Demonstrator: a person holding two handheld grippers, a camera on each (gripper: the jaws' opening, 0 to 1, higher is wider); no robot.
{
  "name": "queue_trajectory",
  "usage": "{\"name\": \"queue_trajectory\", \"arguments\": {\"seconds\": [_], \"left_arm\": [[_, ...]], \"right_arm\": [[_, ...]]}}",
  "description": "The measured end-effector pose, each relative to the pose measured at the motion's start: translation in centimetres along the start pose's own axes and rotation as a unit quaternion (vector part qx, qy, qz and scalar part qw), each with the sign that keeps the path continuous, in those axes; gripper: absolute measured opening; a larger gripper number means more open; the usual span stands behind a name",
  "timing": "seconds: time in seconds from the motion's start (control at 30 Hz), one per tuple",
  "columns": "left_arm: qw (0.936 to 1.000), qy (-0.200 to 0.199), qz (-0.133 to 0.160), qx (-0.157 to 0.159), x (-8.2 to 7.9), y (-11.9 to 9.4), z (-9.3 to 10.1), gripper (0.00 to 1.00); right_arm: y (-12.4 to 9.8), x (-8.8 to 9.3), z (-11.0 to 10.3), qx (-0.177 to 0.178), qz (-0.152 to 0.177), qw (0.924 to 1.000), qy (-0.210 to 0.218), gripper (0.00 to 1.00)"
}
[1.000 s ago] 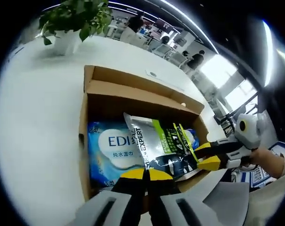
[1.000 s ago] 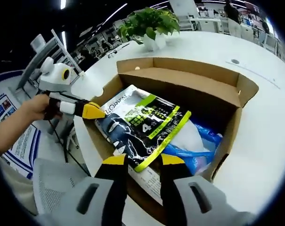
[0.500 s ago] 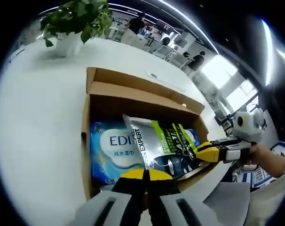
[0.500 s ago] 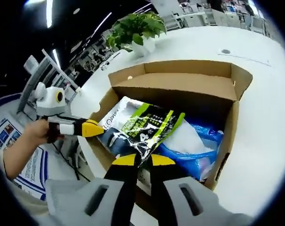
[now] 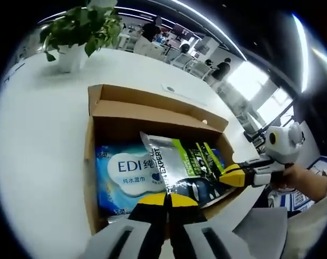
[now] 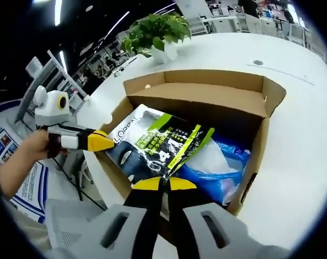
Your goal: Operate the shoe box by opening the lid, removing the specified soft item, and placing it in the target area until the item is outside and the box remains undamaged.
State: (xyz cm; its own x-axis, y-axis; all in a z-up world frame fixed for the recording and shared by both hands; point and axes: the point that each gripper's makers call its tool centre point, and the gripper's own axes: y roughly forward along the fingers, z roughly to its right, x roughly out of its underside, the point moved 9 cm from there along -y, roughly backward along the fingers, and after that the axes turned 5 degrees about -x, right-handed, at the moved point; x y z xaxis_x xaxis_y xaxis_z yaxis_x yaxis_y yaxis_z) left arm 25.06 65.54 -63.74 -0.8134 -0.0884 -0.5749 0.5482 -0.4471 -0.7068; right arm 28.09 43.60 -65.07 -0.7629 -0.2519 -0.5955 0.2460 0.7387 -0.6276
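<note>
In the left gripper view, the shoe box (image 5: 152, 116) stands open on the white table (image 5: 39, 124), and the left gripper (image 5: 164, 199) pinches the near edge of the silver pouch (image 5: 182, 170), which lies inside on the blue wipes pack (image 5: 125, 175). In the right gripper view, the right gripper (image 6: 163, 184) also pinches this pouch, so the lid is open but the lifting out and the placing are left.

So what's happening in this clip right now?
A person is working an open cardboard shoe box on a white table with two handheld tongs. The right tongs are shut on the near edge of a black-and-green soft pouch, which lies tilted over a blue wet-wipes pack inside the box. The left tongs are shut at the box's near edge, close by the pouch.
</note>
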Motion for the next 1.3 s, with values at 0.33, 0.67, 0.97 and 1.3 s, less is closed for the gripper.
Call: {"name": "queue_trajectory", "arguments": {"seconds": [0.33, 0.67, 0.97, 1.3], "left_arm": [[0.9996, 0.022, 0.012, 0.011, -0.8, -0.3, 2.5, 0.00], [0.9986, 0.046, 0.013, 0.022, -1.4, 0.2, 5.2, 0.00], [0.9965, 0.073, 0.006, 0.041, -1.7, 1.2, 8.0, 0.00], [0.9943, 0.087, 0.000, 0.060, -1.9, 2.7, 10.3, 0.00]], "right_arm": [[-2.8, -0.5, 0.3, 0.006, 0.029, 0.9996, 0.000, 0.00], [-6.0, -0.5, 1.0, 0.017, 0.049, 0.9986, 0.013, 0.00], [-8.7, 0.0, 2.3, 0.031, 0.062, 0.9972, 0.029, 0.00], [-10.9, 0.6, 4.1, 0.042, 0.067, 0.9959, 0.044, 0.00]]}}
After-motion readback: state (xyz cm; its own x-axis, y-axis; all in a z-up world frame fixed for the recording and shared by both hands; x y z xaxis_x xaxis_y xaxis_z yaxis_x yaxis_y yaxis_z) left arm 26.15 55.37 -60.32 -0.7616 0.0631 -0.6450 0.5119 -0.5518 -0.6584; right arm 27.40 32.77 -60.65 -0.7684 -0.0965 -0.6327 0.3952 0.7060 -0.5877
